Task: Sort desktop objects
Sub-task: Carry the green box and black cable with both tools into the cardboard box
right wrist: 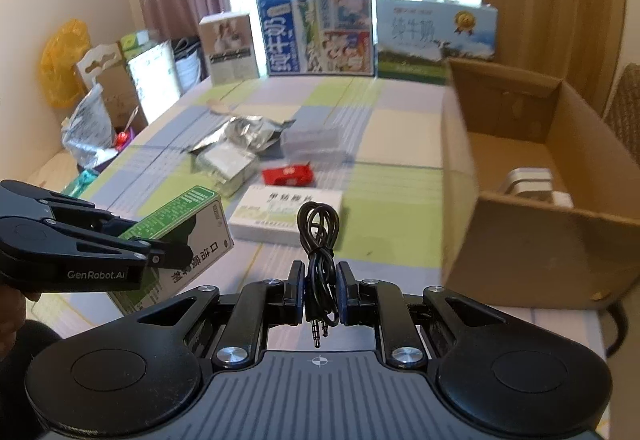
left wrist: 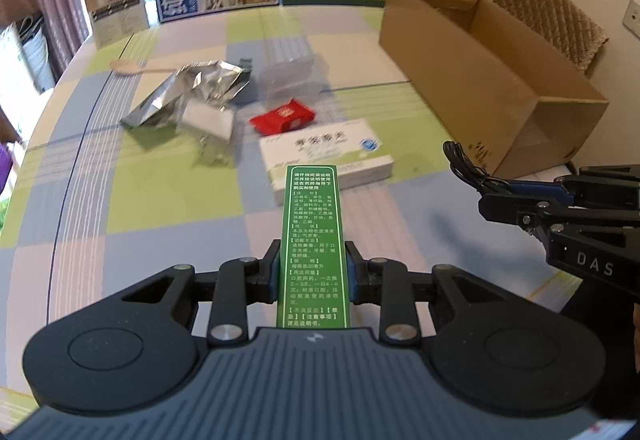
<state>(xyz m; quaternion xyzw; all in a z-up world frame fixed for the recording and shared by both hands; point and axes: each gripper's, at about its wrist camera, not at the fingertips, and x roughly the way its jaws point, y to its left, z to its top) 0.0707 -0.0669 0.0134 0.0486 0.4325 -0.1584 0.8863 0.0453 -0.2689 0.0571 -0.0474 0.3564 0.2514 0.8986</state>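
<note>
Left wrist view: my left gripper (left wrist: 312,272) is clamped on a green medicine box (left wrist: 312,240), pads pressing its two narrow sides. The box's long axis runs straight ahead along the fingers, its far end pointing toward the white medicine box (left wrist: 326,156) on the checked tablecloth (left wrist: 160,192). From the right wrist view the green box (right wrist: 188,236) hangs in the air, to the left of the white box (right wrist: 286,216) and nearer the camera, tilted with one end angled down.

My right gripper (right wrist: 320,290) is closed on a coiled black audio cable (right wrist: 319,236). The bundle's long axis follows the fingers: its loop end points away toward the white box, and its two jack plugs (right wrist: 318,332) hang back toward the camera.

Just beyond the white box lies a red packet (left wrist: 282,116). Left of the white box and farther back sit a small white box in clear wrap (left wrist: 208,120) and a crumpled foil bag (left wrist: 188,92); a clear plastic case (left wrist: 290,74) sits behind the red packet. An open cardboard box (right wrist: 520,240) stands to the right of the white box, with a grey item (right wrist: 528,180) inside that I cannot identify.
</note>
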